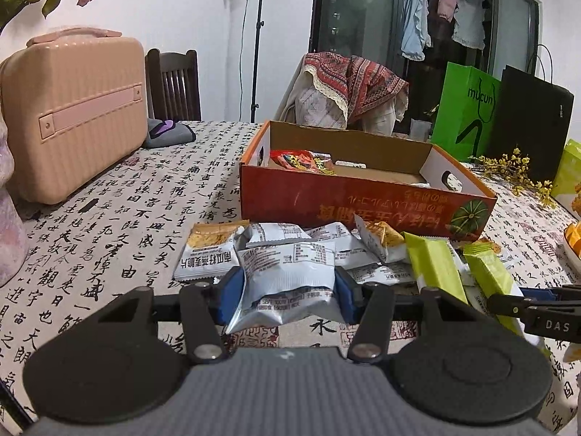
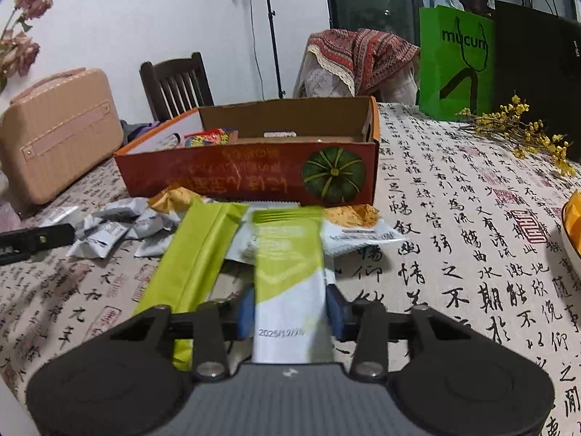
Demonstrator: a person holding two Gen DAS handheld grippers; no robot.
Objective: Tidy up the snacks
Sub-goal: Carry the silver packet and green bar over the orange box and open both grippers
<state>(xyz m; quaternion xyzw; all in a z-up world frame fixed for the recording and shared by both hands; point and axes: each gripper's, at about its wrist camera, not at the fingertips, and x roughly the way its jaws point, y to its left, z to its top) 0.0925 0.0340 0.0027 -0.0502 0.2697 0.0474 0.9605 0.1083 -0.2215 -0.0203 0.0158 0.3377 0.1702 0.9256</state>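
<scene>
- Left gripper (image 1: pixel 288 294) is clamped on a silver snack pouch (image 1: pixel 287 276). The blue pads are squeezing it from both sides and the pouch bulges out between them, so I'd call it a soft grip rather than a solid one.
- Right gripper (image 2: pixel 290 312) is closed on a green-and-white bar packet (image 2: pixel 288 272), held lengthwise with the far end sticking out toward the box. That far end looks smeared in the right wrist view, so I can't tell how level it sits.
- The orange cardboard box (image 1: pixel 366 203) sits just past the snack pile (image 1: pixel 326 243), open on top, with a red packet (image 1: pixel 303 161) already inside at its left end. Looks like that's where everything is meant to go.
- What worries me: the silver pouch is puffy and slick, so any extra squeeze could squirt it out or pop it.
- The near wall of the box is tall. If I come in low, either packet could catch the rim and peel out of the grip.
- Both grippers are close together over the pile, and a second green bar (image 2: pixel 192 258) lies right beside the held one, easy to drag along.
- Yellow flower sprigs (image 2: pixel 523 138) on the right could get swept on a wide swing.
</scene>
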